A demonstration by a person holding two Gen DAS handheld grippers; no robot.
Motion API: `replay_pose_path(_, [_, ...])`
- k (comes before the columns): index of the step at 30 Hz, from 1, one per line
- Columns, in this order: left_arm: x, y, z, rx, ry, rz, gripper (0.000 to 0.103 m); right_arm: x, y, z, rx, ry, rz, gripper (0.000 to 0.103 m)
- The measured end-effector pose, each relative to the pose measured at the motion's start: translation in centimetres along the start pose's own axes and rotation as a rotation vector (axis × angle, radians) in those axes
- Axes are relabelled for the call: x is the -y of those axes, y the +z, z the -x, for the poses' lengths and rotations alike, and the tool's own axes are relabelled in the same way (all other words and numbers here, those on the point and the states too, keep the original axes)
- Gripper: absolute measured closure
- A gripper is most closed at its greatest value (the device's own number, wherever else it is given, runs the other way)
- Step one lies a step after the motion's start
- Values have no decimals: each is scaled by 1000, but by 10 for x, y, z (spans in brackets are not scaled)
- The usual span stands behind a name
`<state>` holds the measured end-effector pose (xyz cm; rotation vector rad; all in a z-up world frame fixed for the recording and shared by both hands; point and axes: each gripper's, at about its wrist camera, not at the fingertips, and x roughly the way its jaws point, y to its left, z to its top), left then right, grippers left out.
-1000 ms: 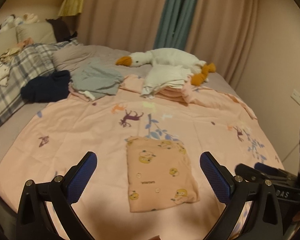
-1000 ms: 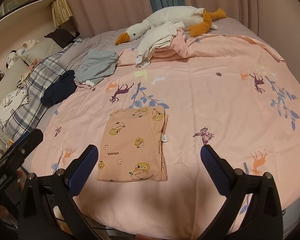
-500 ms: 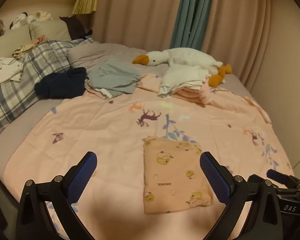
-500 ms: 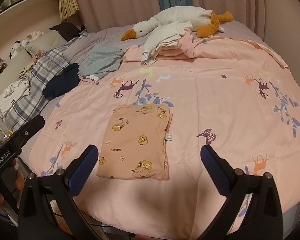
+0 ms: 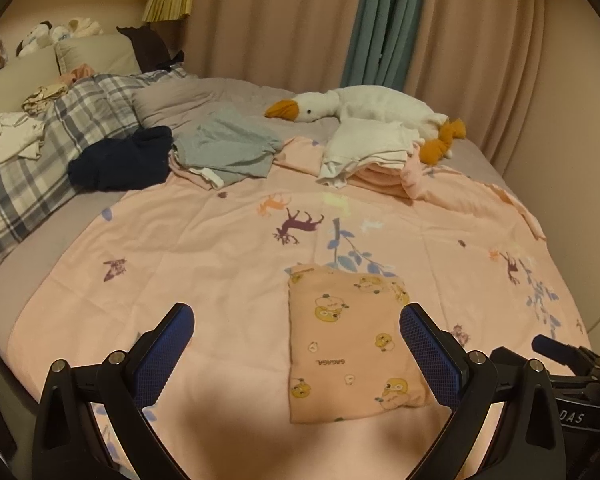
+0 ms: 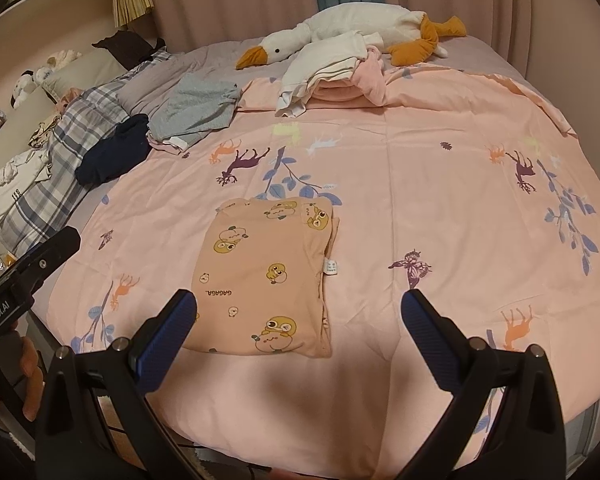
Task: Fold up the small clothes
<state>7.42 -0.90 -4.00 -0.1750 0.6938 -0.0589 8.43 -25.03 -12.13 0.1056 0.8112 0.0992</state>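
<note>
A small peach garment with yellow duck prints (image 5: 348,344) lies folded into a flat rectangle on the pink printed bedspread (image 5: 204,264); it also shows in the right wrist view (image 6: 268,280). My left gripper (image 5: 296,350) is open and empty, held above the bed's near edge with the garment toward its right finger. My right gripper (image 6: 300,324) is open and empty, hovering near the garment's front edge. The left gripper's body (image 6: 24,280) shows at the left of the right wrist view.
Further back lie a grey garment (image 5: 228,148), a dark navy garment (image 5: 120,160), a folded white and pink stack (image 5: 372,152) and a plush goose (image 5: 364,108). A plaid blanket (image 5: 28,168) and pillows sit at left. Curtains hang behind.
Both grippers drew back slightly and the left view swung left, so the folded garment now sits further right in it. Both grippers stayed open; the garment has not moved.
</note>
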Motion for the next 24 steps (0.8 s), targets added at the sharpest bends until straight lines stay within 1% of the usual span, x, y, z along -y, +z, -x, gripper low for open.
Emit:
replay_pose_path(7, [0,0,-1,-2,15,-3,1,-1,-1,-2,-5,-8,8,0])
replay_pose_path(16, [4,-1,0,-4,9,-28,1,-3,-1,-3,-10,-13,16,0])
replay_pose_path(24, [6,-2,0,-7,13,-27,1,-2,-1,-4,-9,-19,17,0])
